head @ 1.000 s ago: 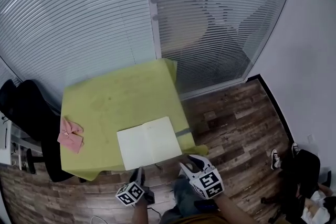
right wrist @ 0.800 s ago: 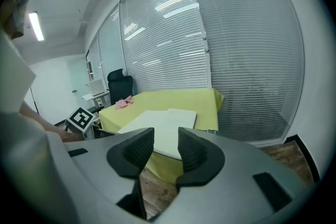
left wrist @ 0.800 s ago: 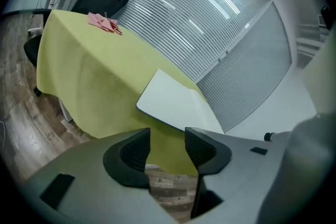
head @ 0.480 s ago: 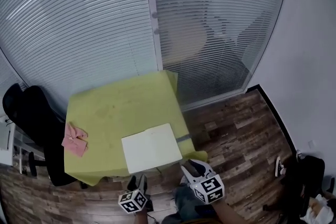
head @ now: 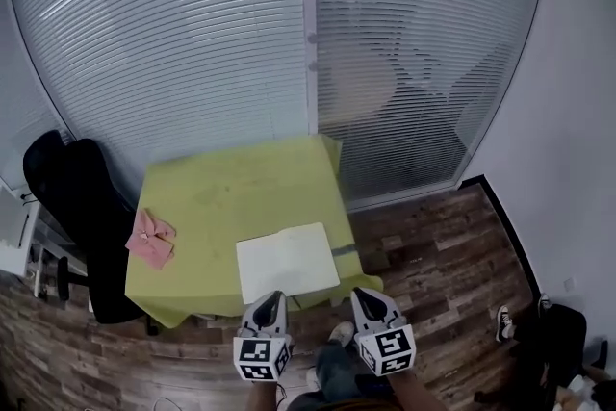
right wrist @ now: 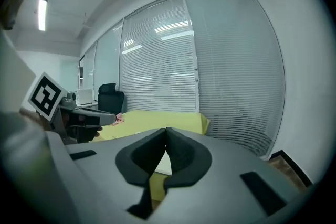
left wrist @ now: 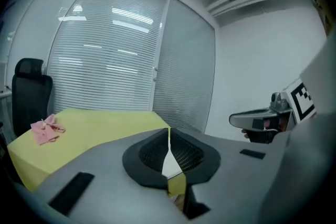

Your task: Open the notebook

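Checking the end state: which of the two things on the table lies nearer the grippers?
The white notebook, lying open at the near edge of the table; the pink item sits farther off at the left edge.

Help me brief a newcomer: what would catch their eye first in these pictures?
The yellow-green table stands out before the blinds, with a white notebook lying open at its near edge and a pink cloth at its left edge. Below it, clear of the table, hang the left tongs, just closed with nothing between them, and the right tongs, shut and empty.
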A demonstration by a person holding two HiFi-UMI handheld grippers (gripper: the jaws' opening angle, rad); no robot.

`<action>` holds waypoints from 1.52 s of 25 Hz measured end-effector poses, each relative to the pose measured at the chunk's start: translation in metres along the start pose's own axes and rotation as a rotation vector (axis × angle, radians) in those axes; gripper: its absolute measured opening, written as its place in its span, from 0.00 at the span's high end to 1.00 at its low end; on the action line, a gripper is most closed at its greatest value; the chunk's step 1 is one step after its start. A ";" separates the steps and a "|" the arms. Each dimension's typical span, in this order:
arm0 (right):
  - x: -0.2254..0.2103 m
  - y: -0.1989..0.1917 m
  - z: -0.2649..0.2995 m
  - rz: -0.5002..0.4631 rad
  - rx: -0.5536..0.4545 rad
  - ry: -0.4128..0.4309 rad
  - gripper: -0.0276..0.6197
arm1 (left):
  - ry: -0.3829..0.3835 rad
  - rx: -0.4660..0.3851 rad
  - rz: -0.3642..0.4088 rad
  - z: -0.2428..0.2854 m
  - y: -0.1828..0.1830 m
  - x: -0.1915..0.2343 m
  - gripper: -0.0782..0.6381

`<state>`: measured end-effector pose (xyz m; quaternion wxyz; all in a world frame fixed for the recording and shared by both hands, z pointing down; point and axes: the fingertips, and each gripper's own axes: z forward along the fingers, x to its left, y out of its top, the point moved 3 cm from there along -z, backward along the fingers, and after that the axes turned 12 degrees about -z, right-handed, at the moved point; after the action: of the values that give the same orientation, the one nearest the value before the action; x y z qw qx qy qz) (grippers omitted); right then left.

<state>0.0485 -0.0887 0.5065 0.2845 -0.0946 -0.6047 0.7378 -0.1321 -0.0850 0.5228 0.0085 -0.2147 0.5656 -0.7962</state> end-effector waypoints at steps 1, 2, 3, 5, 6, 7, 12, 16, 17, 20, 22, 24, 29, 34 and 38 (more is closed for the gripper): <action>0.000 0.004 -0.002 -0.007 -0.010 -0.009 0.94 | 0.002 -0.010 -0.007 -0.003 0.005 0.000 0.84; 0.000 0.009 -0.004 -0.014 -0.019 -0.018 0.94 | 0.004 -0.020 -0.011 -0.005 0.008 -0.001 0.85; 0.000 0.013 -0.006 -0.019 -0.030 -0.027 0.94 | 0.004 -0.031 -0.011 -0.008 0.012 -0.002 0.85; -0.001 0.021 -0.010 -0.014 -0.059 -0.038 0.94 | 0.000 -0.051 -0.008 -0.014 0.019 -0.005 0.86; -0.001 0.025 -0.012 -0.012 -0.075 -0.037 0.94 | -0.005 -0.058 -0.012 -0.016 0.022 -0.007 0.86; -0.001 0.029 -0.013 -0.019 -0.088 -0.036 0.94 | -0.010 -0.064 -0.020 -0.018 0.026 -0.009 0.86; 0.003 0.047 -0.018 -0.068 -0.103 -0.054 0.94 | 0.007 -0.113 -0.007 -0.030 0.047 -0.014 0.86; 0.003 0.055 -0.018 -0.071 -0.124 -0.057 0.94 | 0.025 -0.153 0.013 -0.037 0.061 -0.012 0.86; 0.003 0.055 -0.018 -0.070 -0.125 -0.055 0.94 | 0.027 -0.161 0.012 -0.038 0.063 -0.012 0.86; 0.004 0.054 -0.021 -0.066 -0.116 -0.050 0.94 | 0.027 -0.176 -0.001 -0.041 0.064 -0.011 0.86; 0.006 0.054 -0.022 -0.067 -0.110 -0.050 0.94 | 0.028 -0.179 -0.007 -0.043 0.062 -0.010 0.86; 0.007 0.054 -0.022 -0.065 -0.108 -0.050 0.94 | 0.031 -0.176 -0.008 -0.044 0.061 -0.008 0.86; 0.007 0.053 -0.018 -0.075 -0.105 -0.057 0.94 | 0.038 -0.170 -0.012 -0.042 0.059 -0.003 0.86; 0.008 0.053 -0.019 -0.071 -0.096 -0.053 0.94 | 0.047 -0.164 -0.016 -0.043 0.056 0.000 0.86; 0.011 0.051 -0.018 -0.080 -0.092 -0.051 0.94 | 0.051 -0.167 -0.021 -0.045 0.055 0.004 0.86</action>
<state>0.0325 -0.0736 0.4558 0.2934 -0.0645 -0.6483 0.6996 -0.1636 -0.0655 0.4627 -0.0320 -0.2003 0.6277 -0.7516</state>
